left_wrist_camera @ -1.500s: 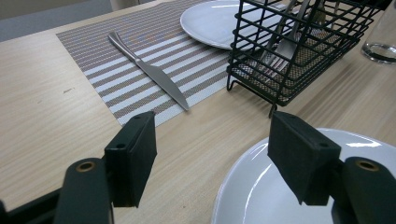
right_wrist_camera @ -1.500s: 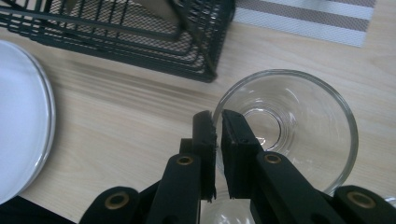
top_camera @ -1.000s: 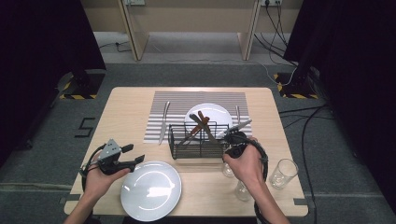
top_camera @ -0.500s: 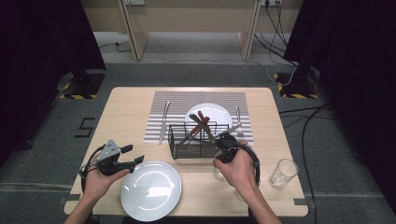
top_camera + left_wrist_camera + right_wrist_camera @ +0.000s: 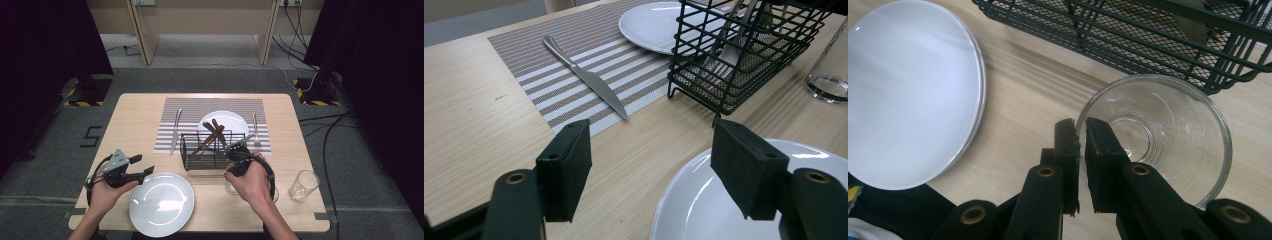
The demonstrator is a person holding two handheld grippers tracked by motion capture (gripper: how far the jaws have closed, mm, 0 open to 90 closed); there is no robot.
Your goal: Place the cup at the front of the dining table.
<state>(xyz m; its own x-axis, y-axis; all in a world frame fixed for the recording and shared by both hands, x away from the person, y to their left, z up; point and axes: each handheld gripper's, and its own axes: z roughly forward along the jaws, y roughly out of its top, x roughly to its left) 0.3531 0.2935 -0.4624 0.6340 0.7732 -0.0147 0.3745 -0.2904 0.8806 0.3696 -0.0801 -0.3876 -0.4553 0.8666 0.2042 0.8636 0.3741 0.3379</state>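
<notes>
clear glass is what the right gripper (image 5: 1081, 132) is pinching: a drinking glass (image 5: 1168, 125) standing upright on the bench (image 5: 145, 115), with its near rim caught between the two black fingers (image 5: 1100, 150), one inside the wall and one outside, nearly closed together. in the high view this glass (image 5: 231, 188) is sitting just in front of the black wire basket (image 5: 200, 156) and is partly covered by the right hand (image 5: 252, 182), whose gripper (image 5: 239, 161) is pointing down at it.

the wire basket is resting at the near edge of the striped placemat (image 5: 200, 107) and is holding several pieces of cutlery that are leaning at angles. just beside the held glass, toward the person's left, a white plate (image 5: 161, 204) is lying near the front edge of the bench. a second glass (image 5: 303, 186) is standing well apart, near the right edge.

the left gripper (image 5: 137, 172) is hovering just left of the near plate, its fingers (image 5: 566, 167) standing wide apart with nothing between them; through the gap the bench surface and the plate rim (image 5: 704, 165) are showing.

farther back on the placemat a second white plate (image 5: 235, 121) is lying behind the basket, a knife (image 5: 175, 131) is lying to its left, and a piece of cutlery (image 5: 255, 130) is lying to its right.
</notes>
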